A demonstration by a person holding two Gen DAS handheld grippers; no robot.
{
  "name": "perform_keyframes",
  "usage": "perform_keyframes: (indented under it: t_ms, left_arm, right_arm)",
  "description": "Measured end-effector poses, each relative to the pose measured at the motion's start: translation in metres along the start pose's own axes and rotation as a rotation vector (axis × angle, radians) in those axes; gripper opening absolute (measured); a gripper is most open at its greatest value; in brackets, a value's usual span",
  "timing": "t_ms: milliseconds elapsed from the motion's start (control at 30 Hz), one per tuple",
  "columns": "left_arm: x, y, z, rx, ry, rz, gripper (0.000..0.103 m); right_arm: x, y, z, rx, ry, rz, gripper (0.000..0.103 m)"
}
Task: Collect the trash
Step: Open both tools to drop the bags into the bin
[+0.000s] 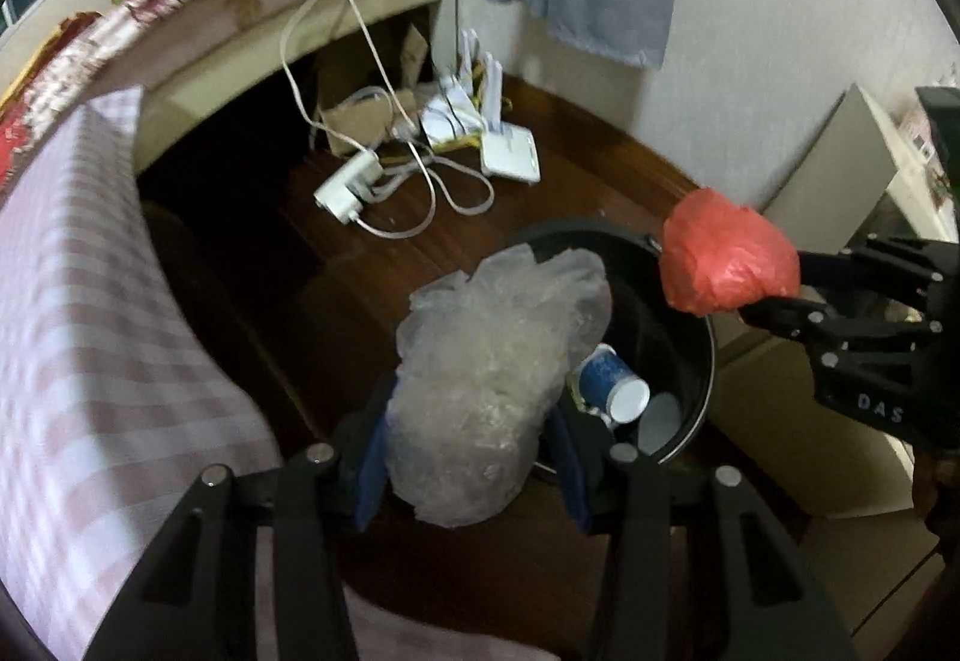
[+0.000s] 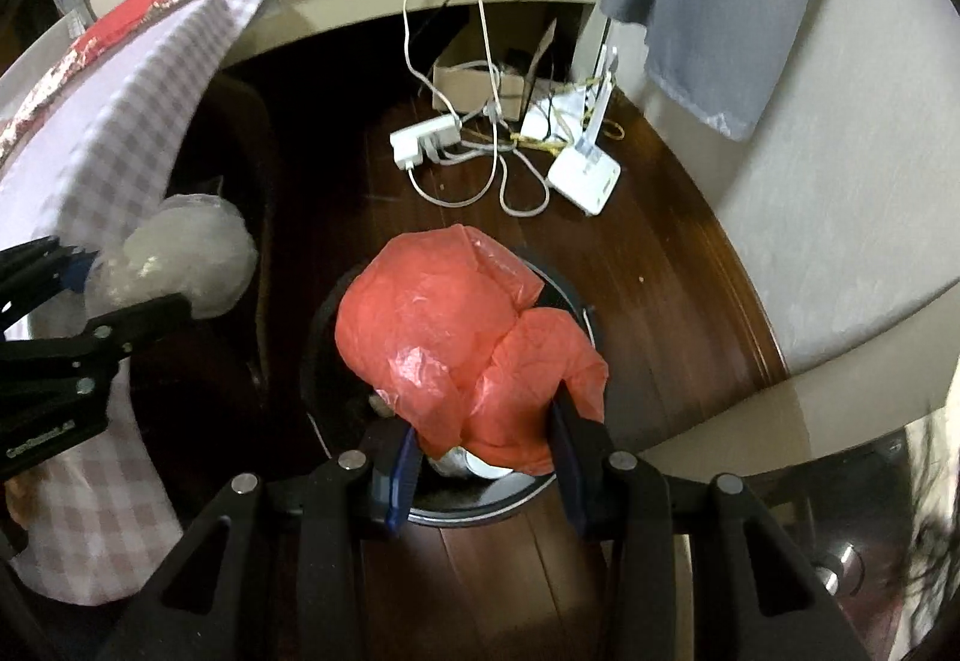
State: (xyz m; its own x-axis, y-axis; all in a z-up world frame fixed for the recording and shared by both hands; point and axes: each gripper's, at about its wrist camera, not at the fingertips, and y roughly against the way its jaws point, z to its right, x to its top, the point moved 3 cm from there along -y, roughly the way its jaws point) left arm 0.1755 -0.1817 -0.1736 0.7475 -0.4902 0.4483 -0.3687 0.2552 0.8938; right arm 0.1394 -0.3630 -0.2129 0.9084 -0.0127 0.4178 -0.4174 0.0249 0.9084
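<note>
**Two bags held over the bin, neither one dropped yet**

Two crumpled bags hang above the round black waste bin (image 1: 690, 313) on the dark wooden floor (image 2: 660, 301), one in each gripper.

The crumpled clear plastic bag (image 1: 492, 379) is the bulkier load. The left gripper (image 1: 474, 469) has its jaws part-way closed, pads pressing its lower end. From its own camera it sits over the bin's near-left rim rather than the middle, so if released here it could catch the edge and slide onto the floor beside the pink checked cloth (image 1: 90, 313).

The crumpled red plastic bag (image 2: 462, 349) is clamped by the right gripper (image 2: 486, 457), jaws likewise part-way closed. It looks centred over the opening, though it hides most of it, so I may be wrong. Light plastic can cling to a pad on release.

Inside lies a blue-and-white paper cup (image 1: 612, 385), tipped over.

The tangle of white cables (image 2: 480, 163) lies well apart.
</note>
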Motion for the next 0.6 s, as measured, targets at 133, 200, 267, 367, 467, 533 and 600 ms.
perform_keyframes:
  t_ms: [133, 200, 267, 367, 467, 533, 600]
  left_arm:
    - [-0.001, -0.024, 0.01, -0.025, 0.002, -0.068, 0.048]
    - [-0.002, -0.032, 0.015, -0.024, -0.007, -0.084, 0.048]
    - [-0.002, -0.041, 0.021, -0.026, -0.018, -0.104, 0.048]
    - [-0.004, -0.055, 0.027, -0.024, -0.037, -0.143, 0.048]
    - [-0.007, -0.066, 0.026, -0.029, -0.029, -0.17, 0.048]
    - [-0.01, -0.073, 0.027, -0.043, -0.028, -0.186, 0.049]
    - [-0.013, -0.081, 0.027, -0.063, -0.021, -0.212, 0.053]
  right_arm:
    - [-0.008, -0.013, 0.008, -0.001, -0.01, -0.028, 0.041]
    - [-0.011, -0.019, 0.012, -0.001, -0.014, -0.041, 0.041]
    - [-0.015, -0.027, 0.015, 0.001, -0.01, -0.057, 0.041]
    - [-0.021, -0.04, 0.016, 0.005, 0.001, -0.086, 0.041]
    - [-0.026, -0.05, 0.012, 0.011, 0.026, -0.107, 0.041]
    - [-0.03, -0.06, 0.005, 0.024, 0.074, -0.116, 0.042]
    - [-0.033, -0.075, 0.002, -0.051, 0.134, -0.141, 0.077]
